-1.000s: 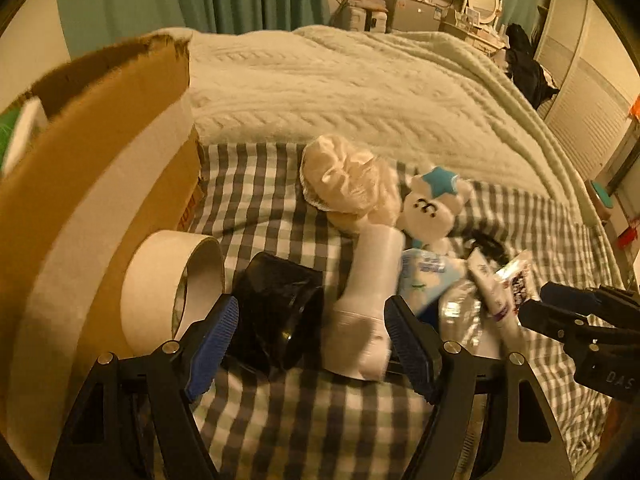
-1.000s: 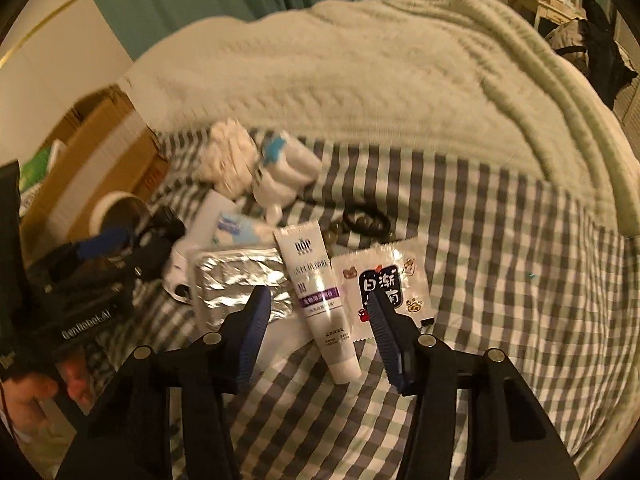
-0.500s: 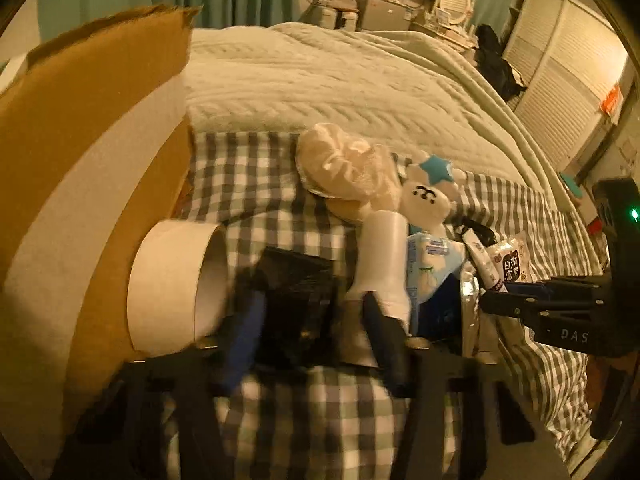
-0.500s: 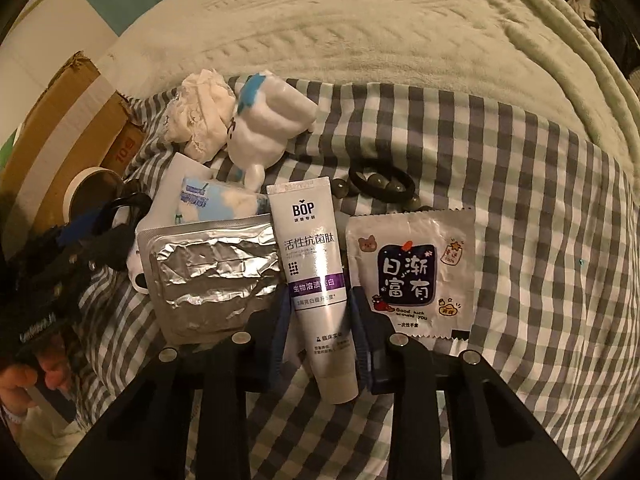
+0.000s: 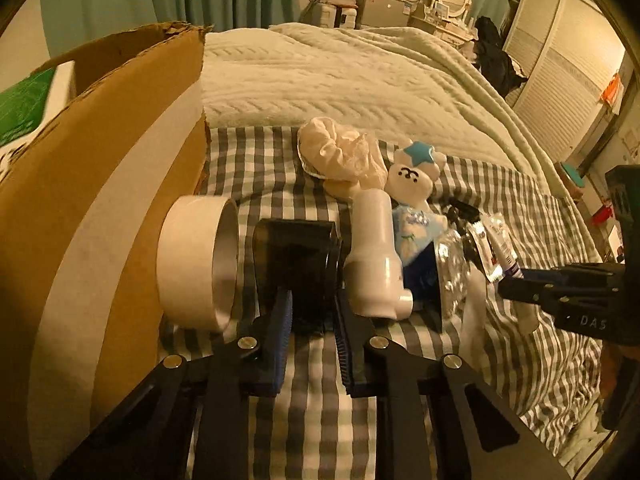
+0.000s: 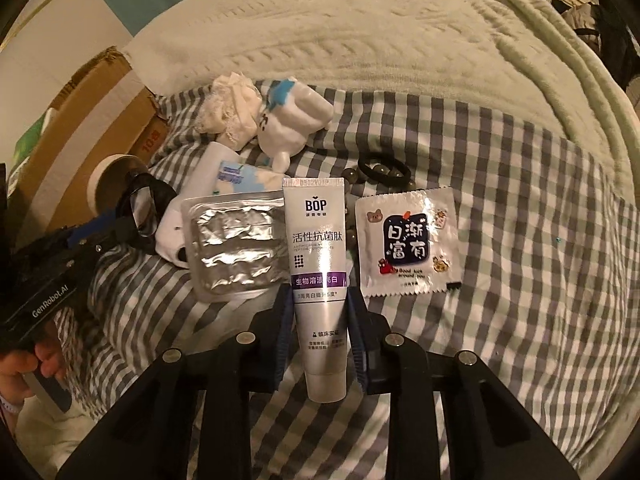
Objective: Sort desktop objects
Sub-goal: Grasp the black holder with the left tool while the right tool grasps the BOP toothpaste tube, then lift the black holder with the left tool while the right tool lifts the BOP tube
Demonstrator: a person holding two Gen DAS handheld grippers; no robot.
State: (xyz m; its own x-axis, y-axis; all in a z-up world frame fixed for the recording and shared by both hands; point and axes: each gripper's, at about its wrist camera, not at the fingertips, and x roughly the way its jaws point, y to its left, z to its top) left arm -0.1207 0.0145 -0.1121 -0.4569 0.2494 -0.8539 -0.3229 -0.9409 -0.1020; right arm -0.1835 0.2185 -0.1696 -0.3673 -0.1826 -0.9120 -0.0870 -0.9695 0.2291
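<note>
Pinching "BOP" tube [image 6: 319, 276] — right gripper [image 6: 318, 320] fingers; left gripper [image 5: 311, 322] fingers clamp black container [image 5: 296, 264].

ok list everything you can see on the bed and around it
toothpaste tube: 1, white and purple, between right fingers
dark case: 1, black, between left fingers
tape roll: 1, white, beside the box
cardboard box: 1, brown, left edge
white bottle: 1, lying right of case
blister pack: 1, silver
sachet: 1, white
plush toy: 1, white, blue star
hair tie: 1, black
checked cloth: 1, grey-white
left gripper: black, blue pads
right gripper: same
</note>
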